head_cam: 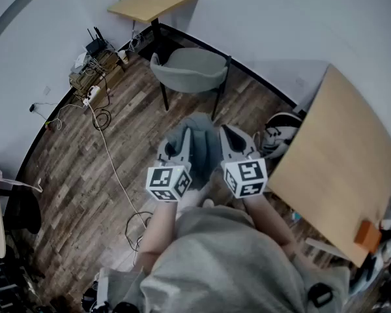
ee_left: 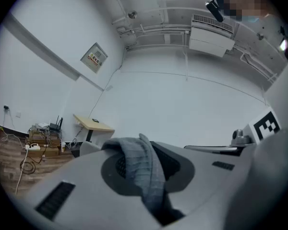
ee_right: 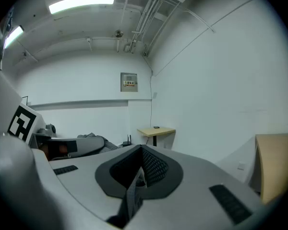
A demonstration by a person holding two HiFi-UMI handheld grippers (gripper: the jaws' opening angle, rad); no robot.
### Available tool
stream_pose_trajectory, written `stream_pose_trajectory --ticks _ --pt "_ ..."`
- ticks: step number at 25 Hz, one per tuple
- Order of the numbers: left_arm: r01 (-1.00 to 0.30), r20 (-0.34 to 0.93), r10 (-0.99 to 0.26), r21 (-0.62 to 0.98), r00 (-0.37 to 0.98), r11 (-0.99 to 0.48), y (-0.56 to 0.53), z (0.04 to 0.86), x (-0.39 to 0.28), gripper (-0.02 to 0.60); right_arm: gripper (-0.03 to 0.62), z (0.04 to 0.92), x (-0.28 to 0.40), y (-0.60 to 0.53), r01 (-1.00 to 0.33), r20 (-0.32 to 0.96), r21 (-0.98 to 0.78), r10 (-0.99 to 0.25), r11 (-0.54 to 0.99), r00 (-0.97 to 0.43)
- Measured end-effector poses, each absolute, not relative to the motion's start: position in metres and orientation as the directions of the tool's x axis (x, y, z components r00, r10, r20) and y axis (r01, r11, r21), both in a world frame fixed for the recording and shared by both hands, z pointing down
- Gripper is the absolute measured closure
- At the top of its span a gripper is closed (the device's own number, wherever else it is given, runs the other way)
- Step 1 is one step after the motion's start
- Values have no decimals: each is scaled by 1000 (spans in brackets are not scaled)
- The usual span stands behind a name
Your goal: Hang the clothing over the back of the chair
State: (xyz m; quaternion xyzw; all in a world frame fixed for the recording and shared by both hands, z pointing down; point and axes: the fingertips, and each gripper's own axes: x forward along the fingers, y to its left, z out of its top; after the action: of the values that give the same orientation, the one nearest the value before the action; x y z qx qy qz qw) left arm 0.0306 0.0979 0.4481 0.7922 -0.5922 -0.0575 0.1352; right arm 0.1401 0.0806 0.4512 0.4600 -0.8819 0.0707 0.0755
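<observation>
Closest to the camera is the person's grey top [head_cam: 215, 266], with both arms reaching out in front. The left tongs [head_cam: 182, 141] and right tongs [head_cam: 232, 139] sit side by side, roughly level, and the grey clothing [head_cam: 202, 139] is bunched up between them, held in the air above the wood floor [head_cam: 72, 168]. In the left gripper view the tongs are clamped down on a thick fold of the fabric that humps up over the jaws and drops into the gap. In the right gripper view the tongs are pinched on a thinner strip of the same cloth, down low in the notch. So both are closed on the clothing and none of it is on the chair [head_cam: 192, 70], which stands a fair bit further ahead with nothing draped over it. Off to the right there's a big wooden counter [head_cam: 335, 168] with a small orange thing [head_cam: 367, 235] near its edge. A white cable [head_cam: 111, 162] snakes across the floor on the left toward a pile of gear by the wall. In the far corner behind the chair is a smaller wooden counter [head_cam: 153, 4].
</observation>
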Motion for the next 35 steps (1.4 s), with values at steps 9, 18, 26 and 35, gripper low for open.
stream_pose_trajectory --ticks 9,18,26,35 --pt "-928 53 -963 283 266 -241 113 442 19 540 595 449 134 97 -818 185 -50 -800 573 -571" --pt "-936 35 -976 292 216 -197 114 435 -6 540 595 441 128 95 -820 152 -55 -807 570 -571" --pt "-936 39 -980 306 196 -175 113 438 -6 541 595 446 123 92 -796 164 -52 -781 603 -602" --pt "-939 33 -983 304 182 -164 107 433 -3 541 595 447 121 85 -780 172 -60 -763 623 -623"
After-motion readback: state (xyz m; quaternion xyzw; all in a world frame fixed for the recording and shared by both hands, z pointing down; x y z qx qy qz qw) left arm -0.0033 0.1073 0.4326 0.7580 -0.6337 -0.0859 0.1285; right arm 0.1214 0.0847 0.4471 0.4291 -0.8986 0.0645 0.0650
